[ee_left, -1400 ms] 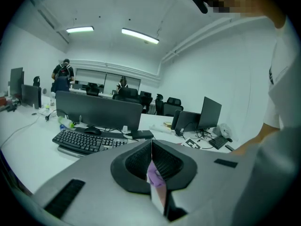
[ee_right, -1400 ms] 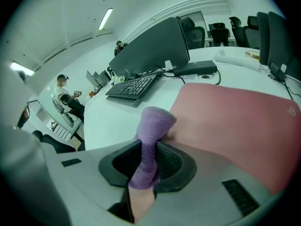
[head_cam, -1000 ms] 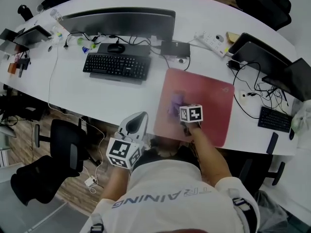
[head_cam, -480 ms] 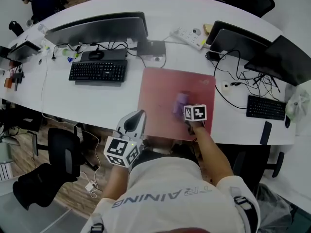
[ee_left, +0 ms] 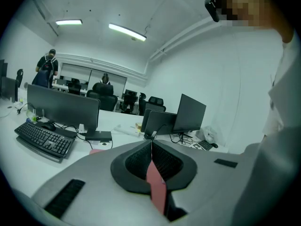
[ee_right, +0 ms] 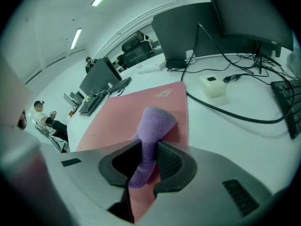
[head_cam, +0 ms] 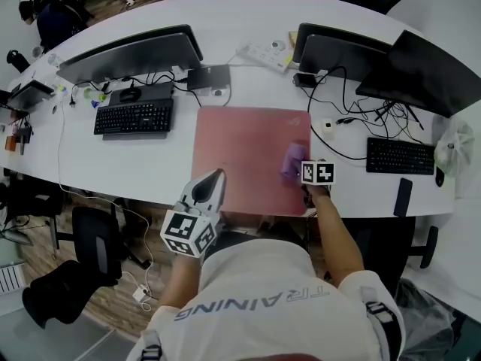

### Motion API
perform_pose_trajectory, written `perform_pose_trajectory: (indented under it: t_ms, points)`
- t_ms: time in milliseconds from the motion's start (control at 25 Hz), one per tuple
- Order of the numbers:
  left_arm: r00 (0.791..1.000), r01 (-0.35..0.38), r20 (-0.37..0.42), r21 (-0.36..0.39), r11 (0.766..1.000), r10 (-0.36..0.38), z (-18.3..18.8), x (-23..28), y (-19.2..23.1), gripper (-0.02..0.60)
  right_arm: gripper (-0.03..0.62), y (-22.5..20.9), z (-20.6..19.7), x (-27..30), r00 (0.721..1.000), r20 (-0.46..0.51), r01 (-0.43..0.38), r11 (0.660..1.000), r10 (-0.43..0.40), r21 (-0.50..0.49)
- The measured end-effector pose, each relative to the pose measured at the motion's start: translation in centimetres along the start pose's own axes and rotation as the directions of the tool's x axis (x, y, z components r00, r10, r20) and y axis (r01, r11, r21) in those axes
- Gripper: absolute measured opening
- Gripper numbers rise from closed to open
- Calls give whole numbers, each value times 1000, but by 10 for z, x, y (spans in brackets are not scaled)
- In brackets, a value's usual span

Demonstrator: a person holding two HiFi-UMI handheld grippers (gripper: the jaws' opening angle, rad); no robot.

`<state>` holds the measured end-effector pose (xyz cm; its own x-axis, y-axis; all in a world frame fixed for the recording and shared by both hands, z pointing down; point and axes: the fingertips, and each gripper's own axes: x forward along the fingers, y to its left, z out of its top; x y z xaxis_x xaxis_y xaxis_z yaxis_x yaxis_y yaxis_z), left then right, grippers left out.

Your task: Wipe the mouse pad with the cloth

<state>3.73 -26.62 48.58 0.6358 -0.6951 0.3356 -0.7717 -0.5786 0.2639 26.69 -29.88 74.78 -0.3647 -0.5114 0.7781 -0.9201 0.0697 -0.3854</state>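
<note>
Here, one cloth in right gripper, one mouse pad

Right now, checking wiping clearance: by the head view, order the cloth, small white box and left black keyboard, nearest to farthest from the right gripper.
1. cloth, held by the right gripper.
2. white box, just beyond, rightward.
3. left black keyboard, far left.
</note>
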Motion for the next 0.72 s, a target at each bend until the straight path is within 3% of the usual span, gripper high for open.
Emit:
perform_pose_trajectory:
  t_ms: [200, 440, 560, 720]
  points:
    - [1000, 12, -8, 14, 1000, -12, 1, 6, -19, 31, 106, -35, -11, -24, 999, 18, 36, 999, -37, 15]
    - [999, 29, -21, 44, 999, -28, 3, 4, -28, 31, 109, -63, -10, -52, 988, 47, 149, 987, -146, -61]
    - [1000, 30, 1, 32, 999, -30, 8, -6, -21, 32, 107, -49, -4, -73, 983, 116, 148, 988, -141, -52]
    - [999, 22, 31, 17, 1000, -22, 13, -29, 2, 32, 107, 3, 4, -93, 976, 202, 101, 993, -85, -68]
